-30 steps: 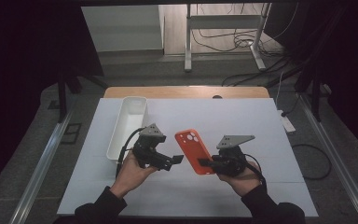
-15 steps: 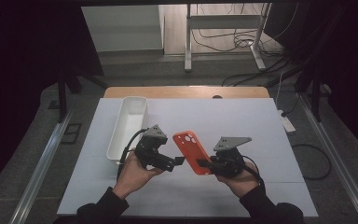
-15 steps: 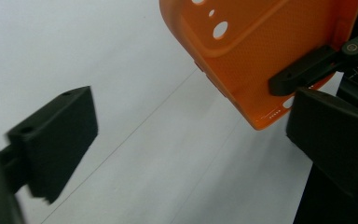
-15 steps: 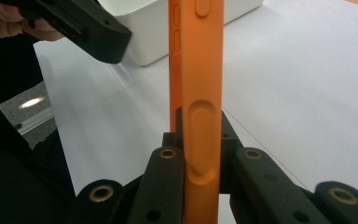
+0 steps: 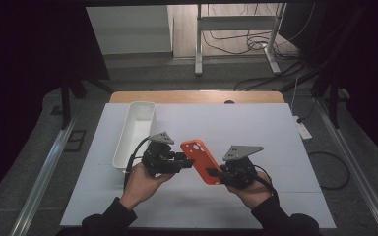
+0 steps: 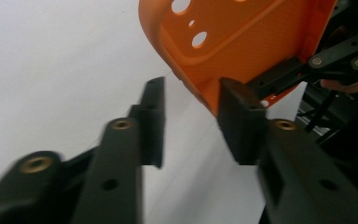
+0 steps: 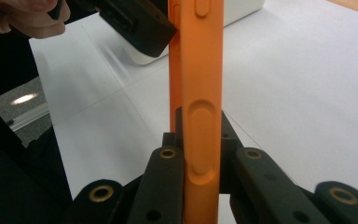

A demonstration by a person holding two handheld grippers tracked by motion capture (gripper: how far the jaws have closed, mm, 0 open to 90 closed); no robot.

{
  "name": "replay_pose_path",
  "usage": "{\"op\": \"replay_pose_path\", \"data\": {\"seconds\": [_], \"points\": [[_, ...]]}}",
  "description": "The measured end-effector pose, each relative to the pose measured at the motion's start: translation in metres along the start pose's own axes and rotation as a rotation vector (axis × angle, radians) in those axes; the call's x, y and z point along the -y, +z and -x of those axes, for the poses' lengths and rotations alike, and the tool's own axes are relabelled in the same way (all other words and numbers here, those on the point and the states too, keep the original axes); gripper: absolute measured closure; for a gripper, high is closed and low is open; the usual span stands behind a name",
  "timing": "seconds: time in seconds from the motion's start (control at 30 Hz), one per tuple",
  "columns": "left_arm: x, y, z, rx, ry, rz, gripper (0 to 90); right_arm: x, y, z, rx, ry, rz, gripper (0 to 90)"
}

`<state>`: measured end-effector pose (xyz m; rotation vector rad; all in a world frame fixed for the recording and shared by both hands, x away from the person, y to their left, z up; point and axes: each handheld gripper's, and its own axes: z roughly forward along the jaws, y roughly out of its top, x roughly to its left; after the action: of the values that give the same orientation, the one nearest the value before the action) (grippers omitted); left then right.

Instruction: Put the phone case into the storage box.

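orange phone case (image 5: 201, 160) is held up above the white bench (image 5: 275, 142), so both grippers can reach it. right gripper (image 5: 215, 173) pinches its lower end tight. left gripper (image 5: 189, 160) has wide fingers, one touching the case's edge, ready to grab. white bin (image 5: 135, 132) waits nearby.

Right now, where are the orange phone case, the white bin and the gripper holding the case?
orange phone case (image 5: 201, 158), high view, its flat back.
white bin (image 5: 119, 150), high view, its left long wall.
right gripper (image 7: 200, 140), right gripper view, between jaws clamped on the case's edge.
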<state>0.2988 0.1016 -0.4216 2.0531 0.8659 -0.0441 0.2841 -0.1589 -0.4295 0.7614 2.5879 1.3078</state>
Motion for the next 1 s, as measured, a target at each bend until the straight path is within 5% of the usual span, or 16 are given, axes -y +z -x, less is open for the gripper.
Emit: {"op": "replay_pose_path", "data": {"seconds": [0.33,0.67,1.0], "points": [[0.002,-0.002,-0.008,0.069,-0.098,-0.011,87.2,0.000,0.001,-0.002,0.014,-0.020,-0.006,84.6],[0.004,-0.003,-0.014,0.148,-0.192,0.021,89.1,0.002,0.007,-0.001,0.020,-0.015,-0.031,83.6],[0.002,-0.002,-0.007,0.142,-0.207,0.034,89.0,0.002,0.009,-0.002,0.030,-0.005,-0.027,76.1]]}}
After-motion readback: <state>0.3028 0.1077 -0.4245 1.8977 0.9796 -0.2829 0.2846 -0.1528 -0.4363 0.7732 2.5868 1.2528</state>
